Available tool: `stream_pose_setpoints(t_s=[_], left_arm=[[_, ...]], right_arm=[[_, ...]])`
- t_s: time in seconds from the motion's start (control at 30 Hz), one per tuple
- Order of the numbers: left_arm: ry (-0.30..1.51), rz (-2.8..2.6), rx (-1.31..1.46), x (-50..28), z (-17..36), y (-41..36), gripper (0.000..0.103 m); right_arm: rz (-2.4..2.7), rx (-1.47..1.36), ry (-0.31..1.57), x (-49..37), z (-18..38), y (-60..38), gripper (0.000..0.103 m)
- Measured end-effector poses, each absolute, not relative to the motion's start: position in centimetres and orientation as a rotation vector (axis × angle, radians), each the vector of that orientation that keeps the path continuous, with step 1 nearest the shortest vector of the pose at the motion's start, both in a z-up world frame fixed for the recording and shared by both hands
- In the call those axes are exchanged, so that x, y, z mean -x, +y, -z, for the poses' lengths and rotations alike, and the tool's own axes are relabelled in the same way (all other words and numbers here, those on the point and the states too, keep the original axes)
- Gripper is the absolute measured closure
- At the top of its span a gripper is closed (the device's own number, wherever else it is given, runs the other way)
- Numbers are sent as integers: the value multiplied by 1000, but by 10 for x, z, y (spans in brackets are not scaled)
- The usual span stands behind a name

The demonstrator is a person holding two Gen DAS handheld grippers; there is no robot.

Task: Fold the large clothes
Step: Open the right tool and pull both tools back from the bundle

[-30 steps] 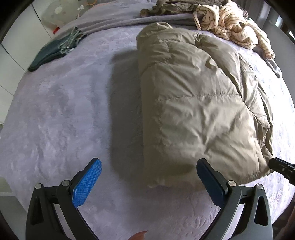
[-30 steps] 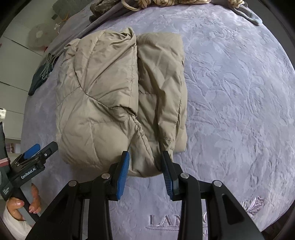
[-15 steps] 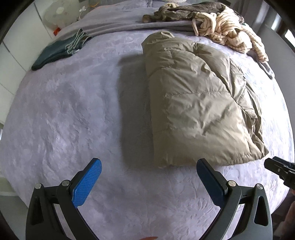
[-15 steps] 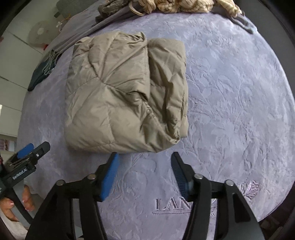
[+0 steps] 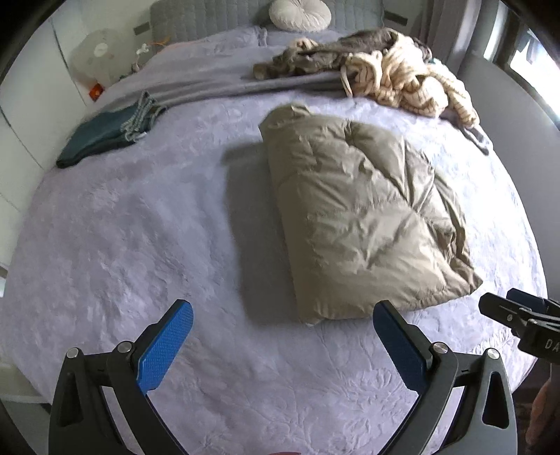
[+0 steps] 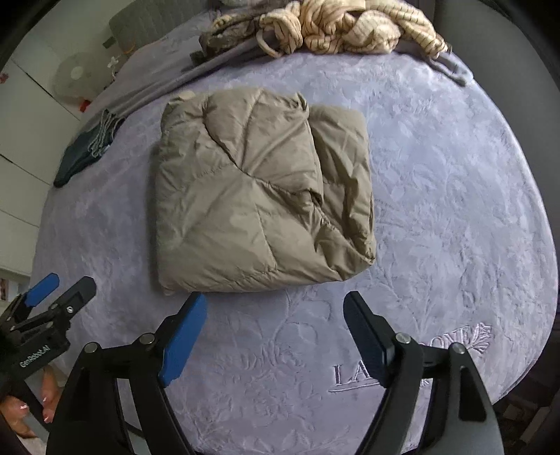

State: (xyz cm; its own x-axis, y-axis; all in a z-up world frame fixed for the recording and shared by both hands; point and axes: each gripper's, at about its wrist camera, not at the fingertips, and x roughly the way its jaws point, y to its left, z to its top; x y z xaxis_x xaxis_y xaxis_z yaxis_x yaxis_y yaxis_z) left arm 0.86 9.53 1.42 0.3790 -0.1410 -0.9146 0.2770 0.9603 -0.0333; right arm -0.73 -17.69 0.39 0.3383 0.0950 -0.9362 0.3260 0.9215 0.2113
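**Inspector:** How is the garment found?

**Recorder:** A beige padded jacket (image 6: 259,196) is seen folded into a thick rectangular bundle, laid flat near the middle of the lilac bedspread (image 6: 455,210). A narrower folded layer is exposed along the bundle's right edge in the right wrist view. It is gripped by nothing.

**Inspector:** And the tools?

**Recorder:** The right gripper (image 6: 274,332) is held above the bedspread just in front of the bundle's near edge, apart from it. Its jaws are opening, and only bedspread is seen between them. The left gripper (image 5: 281,341) is held off the bundle's near left corner; its jaws are spread wide and nothing is held. Each gripper is visible at the edge of the other's view. Fingers (image 6: 45,402) of the hand that carries the left gripper are seen on its handle at the lower left.

**Inspector:** What else is noted?

**Recorder:** A folded dark teal garment (image 5: 105,136) is laid near the bedspread's far left edge, well apart from the jacket. A heap of unfolded clothes (image 5: 385,73), cream-striped and grey-brown, is piled at the far end. A round cushion (image 5: 299,14) is set against the headboard. Embroidered lettering (image 6: 402,357) is seen on the bedspread near the right gripper.
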Motion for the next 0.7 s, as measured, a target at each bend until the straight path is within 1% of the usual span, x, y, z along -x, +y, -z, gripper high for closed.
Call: stream_pose_setpoints(t_s=[0.23, 0.27, 0.3, 0.4, 0.53, 0.7], left_arm=[[1107, 212, -94, 7, -41, 100, 0], [1105, 201, -91, 11, -44, 99, 0], [1102, 195, -89, 15, -47, 98, 0], [1092, 181, -95, 25, -56, 93, 0], [1066, 160, -99, 41, -71, 87, 0], [1030, 145, -91, 55, -92, 83, 0]], right_arm=[[162, -325, 1191, 8, -23, -175, 17], [163, -318, 1186, 9, -25, -176, 12], [162, -316, 1179, 12, -28, -178, 1], [168, -310, 1128, 24, -40, -183, 0], [155, -295, 1121, 34, -54, -190, 0], [168, -258, 1063, 41, -81, -194, 0]])
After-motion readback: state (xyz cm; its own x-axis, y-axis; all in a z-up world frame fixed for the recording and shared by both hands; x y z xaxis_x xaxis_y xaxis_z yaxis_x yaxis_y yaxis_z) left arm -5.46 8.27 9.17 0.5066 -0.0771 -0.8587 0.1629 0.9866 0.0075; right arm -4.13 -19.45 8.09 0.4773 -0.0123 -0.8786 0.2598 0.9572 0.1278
